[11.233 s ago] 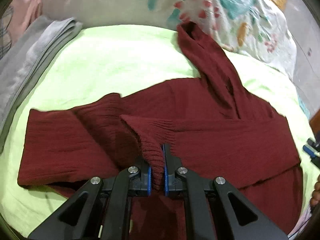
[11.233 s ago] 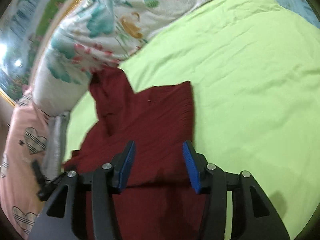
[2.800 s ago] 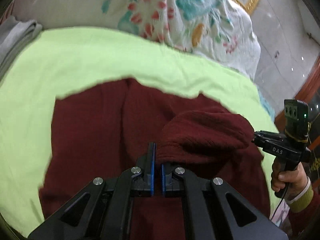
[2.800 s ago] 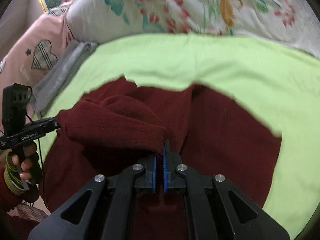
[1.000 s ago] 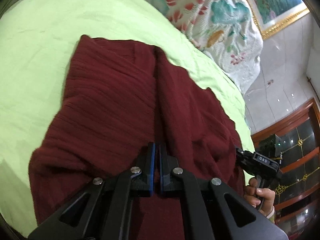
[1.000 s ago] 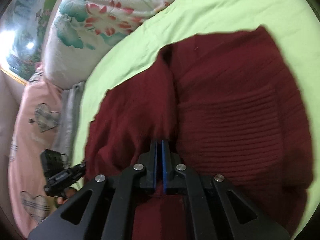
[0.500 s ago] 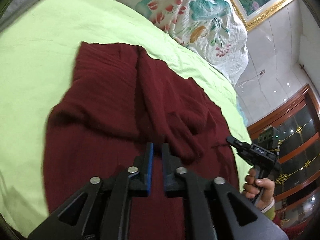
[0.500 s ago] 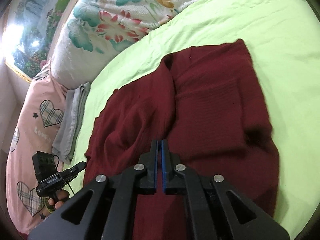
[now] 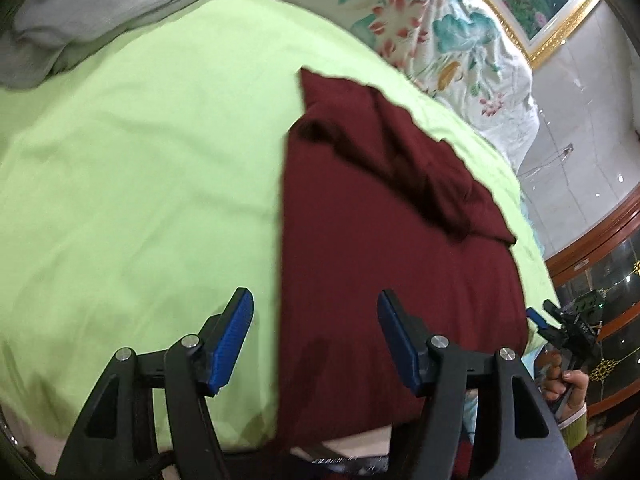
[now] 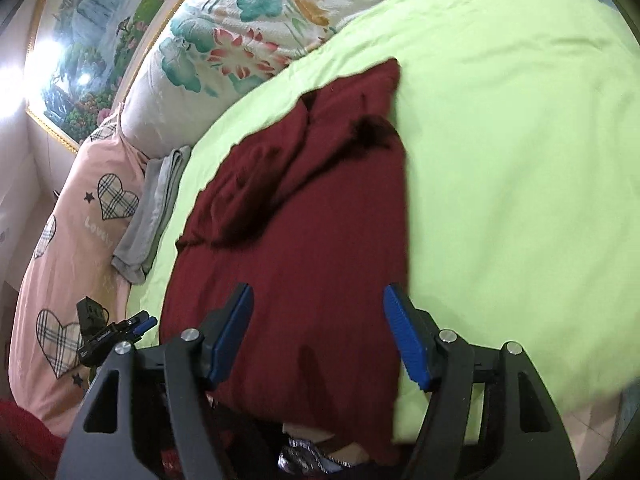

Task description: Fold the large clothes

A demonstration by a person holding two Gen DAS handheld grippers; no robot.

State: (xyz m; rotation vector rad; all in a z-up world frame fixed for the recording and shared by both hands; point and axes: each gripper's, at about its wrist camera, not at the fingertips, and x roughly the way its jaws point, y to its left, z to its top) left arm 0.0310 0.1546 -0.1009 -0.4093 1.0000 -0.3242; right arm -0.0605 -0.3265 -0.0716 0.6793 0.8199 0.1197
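A dark red knit sweater (image 9: 380, 248) lies on the light green bed sheet (image 9: 140, 168), folded into a long strip with both sleeves laid over its far half. It also shows in the right wrist view (image 10: 312, 248). My left gripper (image 9: 314, 334) is open and empty, above the sweater's near left edge. My right gripper (image 10: 318, 330) is open and empty, above the sweater's near right edge. Each gripper shows small at the side of the other's view, the right one (image 9: 568, 324) and the left one (image 10: 116, 330).
A folded grey cloth (image 9: 100, 4) lies at the far left of the bed, also seen in the right wrist view (image 10: 154, 208). A floral quilt (image 10: 248, 36) and a pink heart-print pillow (image 10: 68, 232) line the head. A wooden cabinet (image 9: 600, 280) stands to the right.
Both grippers have opened and let go of the sweater, then drawn back toward the near bed edge. The sweater now lies flat with the sleeves folded in.
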